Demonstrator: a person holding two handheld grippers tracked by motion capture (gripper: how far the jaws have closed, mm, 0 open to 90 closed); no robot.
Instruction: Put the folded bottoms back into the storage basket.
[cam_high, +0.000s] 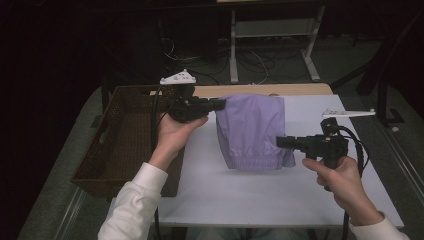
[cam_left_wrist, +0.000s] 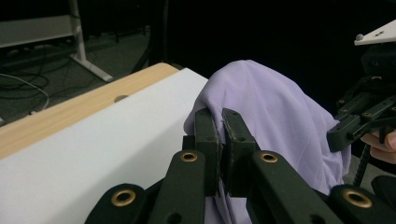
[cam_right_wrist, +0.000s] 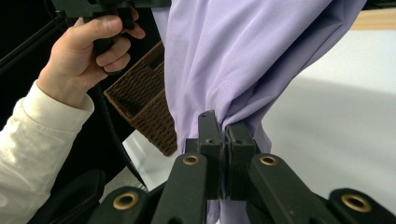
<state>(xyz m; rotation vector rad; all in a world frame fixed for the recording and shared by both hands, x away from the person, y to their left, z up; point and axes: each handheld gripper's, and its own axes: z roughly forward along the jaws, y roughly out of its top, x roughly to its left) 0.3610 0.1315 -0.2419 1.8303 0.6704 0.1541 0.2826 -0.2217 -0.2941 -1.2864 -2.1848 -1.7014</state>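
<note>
Above table (cam_high: 280, 200), cloth (cam_high: 252, 130) between grippers

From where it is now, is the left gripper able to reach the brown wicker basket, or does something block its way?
Probably yes. The left gripper is beside the wicker basket, with nothing between them. However, it is shut on the purple cloth, which the right gripper also holds, so the cloth would come along.

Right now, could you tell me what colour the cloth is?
Plain lilac cloth, clearest in the high view.

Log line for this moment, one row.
left tongs: shut on cloth | right tongs: shut on cloth | cloth: held up over table | basket: left
</note>
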